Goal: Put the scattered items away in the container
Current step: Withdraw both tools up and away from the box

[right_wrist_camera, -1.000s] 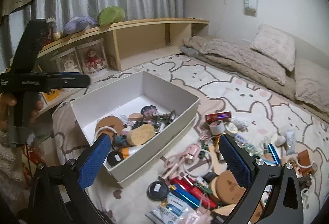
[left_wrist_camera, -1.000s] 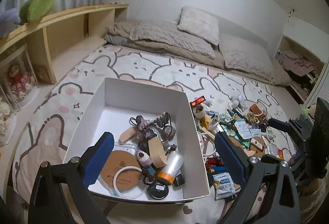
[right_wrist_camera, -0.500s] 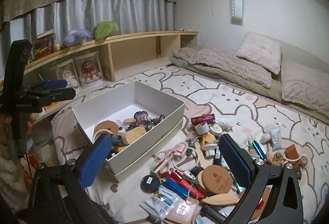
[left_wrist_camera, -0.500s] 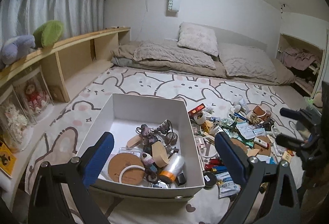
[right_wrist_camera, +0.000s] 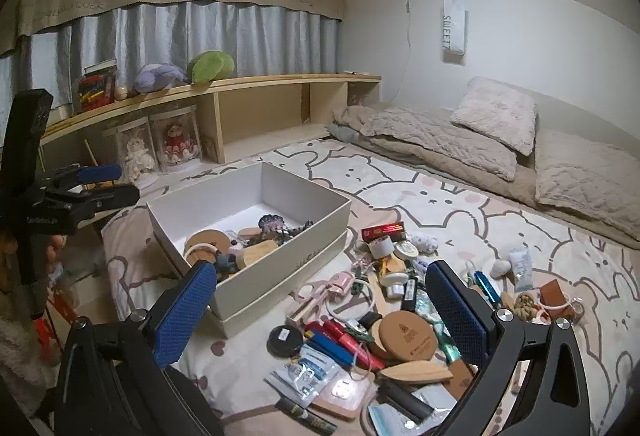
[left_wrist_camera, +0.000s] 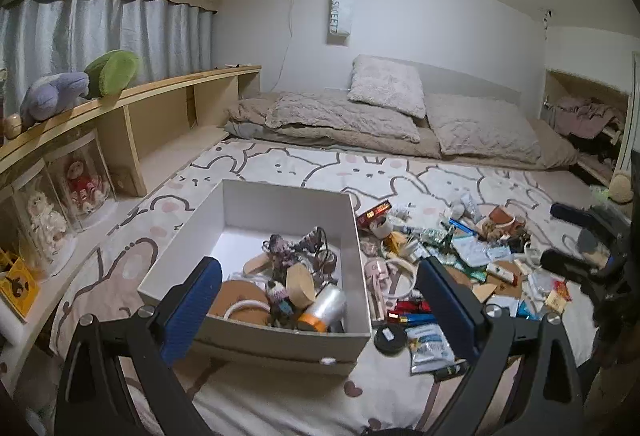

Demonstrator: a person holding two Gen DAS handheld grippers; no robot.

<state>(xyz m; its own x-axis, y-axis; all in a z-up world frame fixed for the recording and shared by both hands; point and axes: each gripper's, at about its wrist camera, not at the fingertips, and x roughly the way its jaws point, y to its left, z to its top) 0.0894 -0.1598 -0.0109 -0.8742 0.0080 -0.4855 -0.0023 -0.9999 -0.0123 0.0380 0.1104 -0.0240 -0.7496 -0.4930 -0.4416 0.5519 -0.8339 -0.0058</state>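
A white open box (left_wrist_camera: 288, 195) (right_wrist_camera: 316, 232) sits on the bear-print bedspread with several small items inside. A pile of scattered items (left_wrist_camera: 452, 264) (right_wrist_camera: 384, 316) lies to its right: a round wooden coaster (right_wrist_camera: 406, 331), a black round tin (left_wrist_camera: 390, 339) (right_wrist_camera: 285, 339), red and blue tubes (right_wrist_camera: 340, 342), a red packet (right_wrist_camera: 383, 231). My left gripper (left_wrist_camera: 320, 300) is open and empty, raised above the box's near edge. My right gripper (right_wrist_camera: 320, 308) is open and empty, raised above the pile. Each gripper shows in the other's view.
A wooden shelf (right_wrist_camera: 256, 91) with plush toys and display cases runs along the left. Pillows and a folded blanket (left_wrist_camera: 384, 111) lie at the bed's far end. A cubby with clothes (left_wrist_camera: 584, 115) is at the far right.
Both grippers have pulled back and up from the bed, so the box and pile look smaller and more of the room shows. Both stay open and empty.
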